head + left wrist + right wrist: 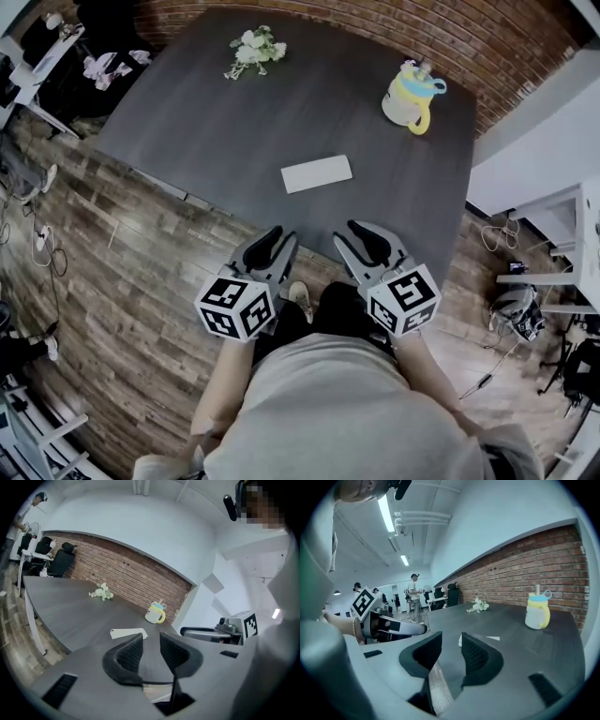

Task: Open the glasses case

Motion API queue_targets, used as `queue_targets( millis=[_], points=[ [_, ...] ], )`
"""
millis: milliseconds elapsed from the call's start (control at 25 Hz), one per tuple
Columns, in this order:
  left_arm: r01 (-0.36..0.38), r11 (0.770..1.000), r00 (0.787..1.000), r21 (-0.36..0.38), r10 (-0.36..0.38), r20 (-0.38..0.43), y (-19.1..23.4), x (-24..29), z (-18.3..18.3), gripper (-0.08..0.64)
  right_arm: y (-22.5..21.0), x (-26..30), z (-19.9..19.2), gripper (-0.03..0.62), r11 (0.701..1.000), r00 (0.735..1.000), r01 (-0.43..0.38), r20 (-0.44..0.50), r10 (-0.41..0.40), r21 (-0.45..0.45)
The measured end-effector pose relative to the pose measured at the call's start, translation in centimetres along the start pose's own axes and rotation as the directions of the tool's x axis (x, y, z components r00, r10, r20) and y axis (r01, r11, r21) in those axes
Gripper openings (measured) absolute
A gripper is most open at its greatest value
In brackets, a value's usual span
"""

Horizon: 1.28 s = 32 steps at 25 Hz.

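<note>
The glasses case (317,173) is a flat white oblong lying shut on the dark grey table (281,103), near its front edge. In the left gripper view the case (128,633) lies just beyond the jaws; in the right gripper view only a white end of the case (492,638) shows past the right jaw. My left gripper (277,240) and right gripper (362,234) hover side by side at the table's near edge, short of the case. Both stand open with nothing between their jaws, as their own views show for the left gripper (151,641) and the right gripper (451,641).
A yellow and blue lidded cup (412,94) stands at the table's far right. A small bunch of white flowers (253,49) lies at the far middle. Wooden floor (112,272) lies left of the table, a brick wall (450,37) behind it, a white desk (572,234) at the right.
</note>
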<state>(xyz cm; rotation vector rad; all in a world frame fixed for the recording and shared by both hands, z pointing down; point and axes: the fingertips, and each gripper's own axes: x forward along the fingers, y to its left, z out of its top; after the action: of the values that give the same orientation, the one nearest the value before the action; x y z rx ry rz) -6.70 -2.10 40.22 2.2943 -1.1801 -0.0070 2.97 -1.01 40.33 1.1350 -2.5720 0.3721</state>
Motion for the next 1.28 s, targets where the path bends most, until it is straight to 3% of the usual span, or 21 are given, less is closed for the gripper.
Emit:
queue_targets(
  millis=[240, 600, 720, 880, 1080, 1280],
  points=[
    [0.0, 1.0, 1.0, -0.022, 0.0, -0.024, 0.4, 2.4, -0.6, 0.126, -2.5, 0.7, -0.8, 0.129, 1.0, 0.998, 0.011, -0.065, -0.012, -0.023],
    [-0.101, 0.993, 0.995, -0.064, 0.1, -0.021, 2.9, 4.1, -0.4, 0.089, -6.1, 3.6, -1.0, 0.124, 0.989, 0.981, -0.053, -0.192, 0.025, -0.14],
    [-0.156, 0.985, 0.988, -0.069, 0.155, -0.023, 4.2, 4.4, -0.6, 0.074, -7.7, 4.7, -1.1, 0.124, 0.967, 0.969, -0.065, -0.247, 0.003, -0.247],
    [-0.174, 0.981, 0.985, -0.088, 0.171, -0.037, 5.1, 4.7, -1.0, 0.054, -9.7, 6.6, -0.8, 0.129, 0.931, 0.959, -0.086, -0.284, -0.02, -0.355],
    [-0.2, 0.975, 0.979, -0.091, 0.195, -0.063, 6.3, 5.2, -1.7, 0.046, -10.6, 9.0, -2.2, 0.129, 0.895, 0.938, -0.167, -0.346, 0.014, -0.414],
    [-0.227, 0.969, 0.973, -0.102, 0.219, -0.078, 7.5, 5.7, -2.0, 0.046, -11.2, 11.0, -4.5, 0.148, 0.829, 0.909, -0.243, -0.415, 0.015, -0.503]
  ],
)
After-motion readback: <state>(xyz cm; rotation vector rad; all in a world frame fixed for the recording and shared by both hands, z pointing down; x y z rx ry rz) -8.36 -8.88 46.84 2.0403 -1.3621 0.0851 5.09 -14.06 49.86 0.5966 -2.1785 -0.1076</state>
